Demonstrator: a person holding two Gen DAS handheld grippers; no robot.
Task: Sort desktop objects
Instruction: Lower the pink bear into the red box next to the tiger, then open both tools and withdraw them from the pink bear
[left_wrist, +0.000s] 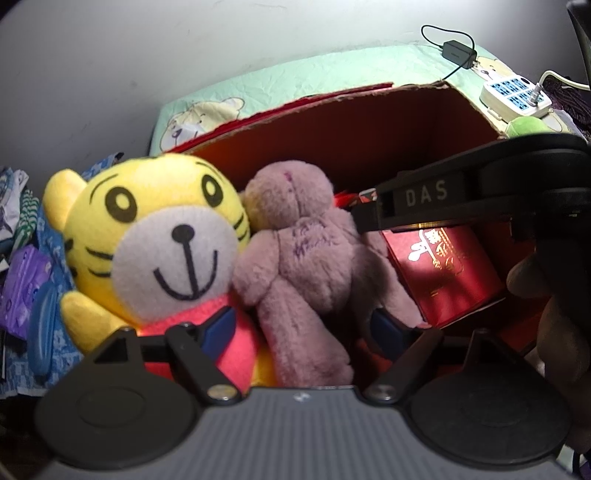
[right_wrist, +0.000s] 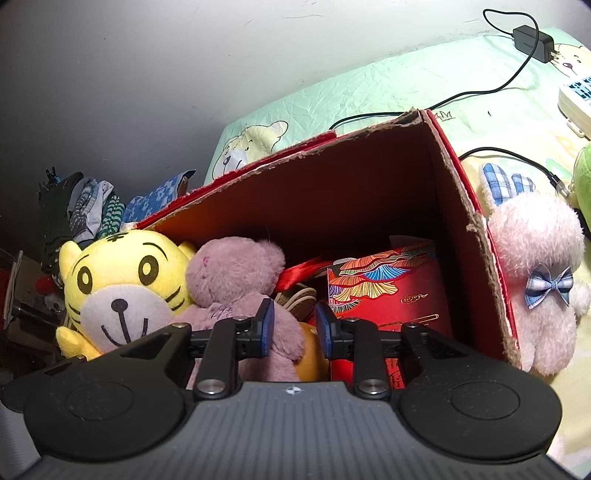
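An open red cardboard box (right_wrist: 332, 192) holds a yellow tiger plush (left_wrist: 155, 240) (right_wrist: 122, 288), a mauve bear plush (left_wrist: 306, 258) (right_wrist: 232, 277) and a red gift box (left_wrist: 443, 273) (right_wrist: 388, 295). My left gripper (left_wrist: 301, 328) is open, its blue pads wide apart on either side of the bear's legs, the left pad over the tiger's pink shirt. My right gripper (right_wrist: 294, 328) is open by a narrow gap over the bear's lower body; the left pad is against the fur and the right pad stands clear of it. A pink rabbit plush (right_wrist: 535, 258) leans outside the box's right wall.
A black housing marked DAS (left_wrist: 461, 192) and a hand (left_wrist: 535, 280) cross the right of the left wrist view. A power strip (left_wrist: 517, 96), a black adapter (right_wrist: 532, 40) with cables and a green plush (left_wrist: 524, 125) lie on the green bear-print cloth (right_wrist: 369, 85). Clothes (right_wrist: 92, 210) are piled at the left.
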